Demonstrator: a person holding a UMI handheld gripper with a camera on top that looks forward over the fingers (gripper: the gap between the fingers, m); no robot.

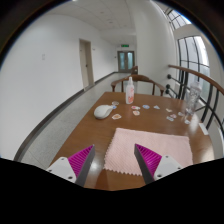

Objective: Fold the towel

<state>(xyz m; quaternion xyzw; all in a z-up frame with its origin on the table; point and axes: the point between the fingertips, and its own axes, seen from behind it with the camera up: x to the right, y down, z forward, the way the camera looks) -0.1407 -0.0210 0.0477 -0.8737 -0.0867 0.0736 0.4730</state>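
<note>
Gripper [113,163] held above the near end of a brown wooden surface [80,135], its fingers apart with nothing between the magenta pads [78,160]. Towel [142,146], pale pink with a light pattern, lies flat on the surface just ahead of the fingers, reaching from between them toward the right finger and beyond it; its near edge sits close to the near edge of the surface, its far edge runs roughly straight across. Bare wood to the left of the towel, open as far as the left edge of the surface. Beyond the towel, a stretch of bare wood, then clutter at the far half: a grey-white rounded object [103,112] left of centre, a pale bottle with a pinkish-red cap [130,92] standing upright behind it, and several small light scraps or cards [152,107] scattered to the right, too small to make out. Some clear glass or plastic pieces [192,100] stand near the far right edge of the surface. A dark chair back [137,80] shows at the far end. To the right, a curved wooden handrail [203,84] runs along tall windows, close beside the right edge of the surface. To the left, a long white-walled corridor with grey floor [50,120], a door [87,62] in the left wall and double doors [126,61] at the end under a green sign. All clutter is well apart from the towel.
</note>
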